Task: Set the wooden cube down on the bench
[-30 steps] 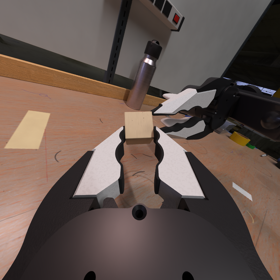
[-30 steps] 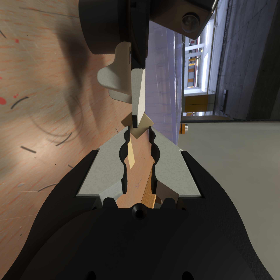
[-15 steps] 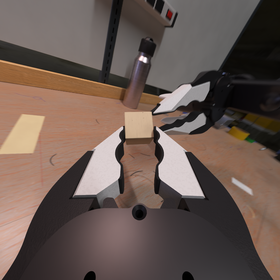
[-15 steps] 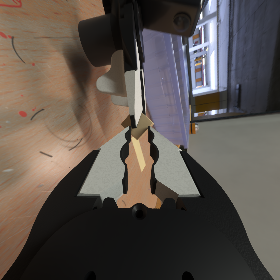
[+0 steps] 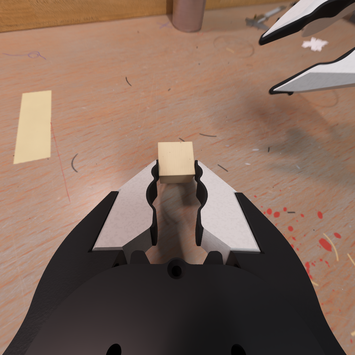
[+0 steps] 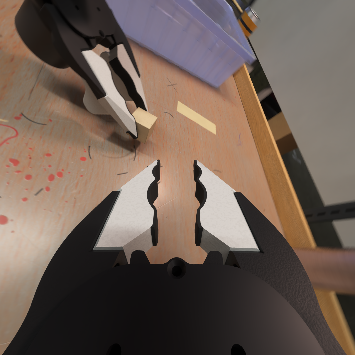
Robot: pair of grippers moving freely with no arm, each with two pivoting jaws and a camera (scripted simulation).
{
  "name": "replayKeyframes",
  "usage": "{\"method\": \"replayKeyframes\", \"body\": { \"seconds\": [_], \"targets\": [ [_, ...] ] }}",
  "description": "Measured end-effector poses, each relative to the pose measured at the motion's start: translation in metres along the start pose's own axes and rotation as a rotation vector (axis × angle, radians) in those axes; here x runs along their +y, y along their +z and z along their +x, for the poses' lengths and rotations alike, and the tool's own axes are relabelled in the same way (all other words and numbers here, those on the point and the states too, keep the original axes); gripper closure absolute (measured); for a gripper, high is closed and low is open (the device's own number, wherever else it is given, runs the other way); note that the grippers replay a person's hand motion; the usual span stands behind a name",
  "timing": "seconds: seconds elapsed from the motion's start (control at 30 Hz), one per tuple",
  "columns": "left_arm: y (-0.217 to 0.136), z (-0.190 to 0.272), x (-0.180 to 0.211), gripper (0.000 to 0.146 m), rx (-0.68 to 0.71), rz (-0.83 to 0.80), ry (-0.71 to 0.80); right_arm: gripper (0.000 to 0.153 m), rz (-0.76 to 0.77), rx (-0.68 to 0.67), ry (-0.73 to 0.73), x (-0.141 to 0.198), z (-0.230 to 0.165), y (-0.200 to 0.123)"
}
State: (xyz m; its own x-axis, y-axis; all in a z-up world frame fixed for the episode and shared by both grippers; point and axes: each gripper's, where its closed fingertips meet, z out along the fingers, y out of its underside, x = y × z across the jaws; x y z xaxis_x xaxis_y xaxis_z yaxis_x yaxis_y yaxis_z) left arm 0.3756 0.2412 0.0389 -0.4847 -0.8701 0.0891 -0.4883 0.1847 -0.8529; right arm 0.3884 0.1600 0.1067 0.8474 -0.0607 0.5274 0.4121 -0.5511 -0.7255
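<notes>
left wrist view, gripper: the left gripper (image 5: pixel 176 163) pinches the wooden cube (image 5: pixel 175 161) between its 2 fingertips, jaws pressed on the cube's side faces.
left wrist view, cube: it sits at the very tips, level, above the bench (image 5: pixel 115 96), with a soft shadow below and behind it; whether it touches the wood cannot be told from here.
left wrist view, surroundings: a yellow tape strip (image 5: pixel 33 126) lies well to the left, red paint specks (image 5: pixel 324 244) to the right, the base of a metal bottle (image 5: pixel 187 15) at the back rail.
left wrist view, other gripper: the right gripper (image 5: pixel 267 67) shows at the upper right, well apart from the cube.
right wrist view, gripper: the right gripper (image 6: pixel 176 163) is spread and holds nothing.
right wrist view, cube: the cube (image 6: pixel 145 125) is tilted down in the left gripper (image 6: pixel 141 124), its lowest corner very near or on the bench (image 6: pixel 182 153); contact is unclear.
right wrist view, surroundings: a pale purple bin (image 6: pixel 182 38) stands behind, the tape strip (image 6: pixel 196 117) just beyond the cube.
step: lowering the cube for placing, by my reading.
next move: ease down until a face lies flat, then spread the fingers and lift straight away.
</notes>
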Motion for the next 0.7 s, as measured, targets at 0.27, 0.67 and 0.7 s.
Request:
{"method": "replayKeyframes", "body": {
  "seconds": [0.27, 0.67, 0.7],
  "targets": [
    [0.002, 0.011, 0.027, 0.109, -0.075, -0.163, 0.031, 0.119, 0.030, 0.136, 0.362, 0.041, -0.011, -0.026],
    [-0.038, 0.021, 0.036, 0.080, -0.213, -0.067, -0.053, 0.104, 0.191, 0.348, 0.365, 0.063, -0.014, -0.070],
    [-0.044, 0.020, 0.032, 0.077, -0.248, -0.027, -0.063, 0.104, 0.212, 0.370, 0.353, 0.062, -0.012, -0.074]
  ]
}}
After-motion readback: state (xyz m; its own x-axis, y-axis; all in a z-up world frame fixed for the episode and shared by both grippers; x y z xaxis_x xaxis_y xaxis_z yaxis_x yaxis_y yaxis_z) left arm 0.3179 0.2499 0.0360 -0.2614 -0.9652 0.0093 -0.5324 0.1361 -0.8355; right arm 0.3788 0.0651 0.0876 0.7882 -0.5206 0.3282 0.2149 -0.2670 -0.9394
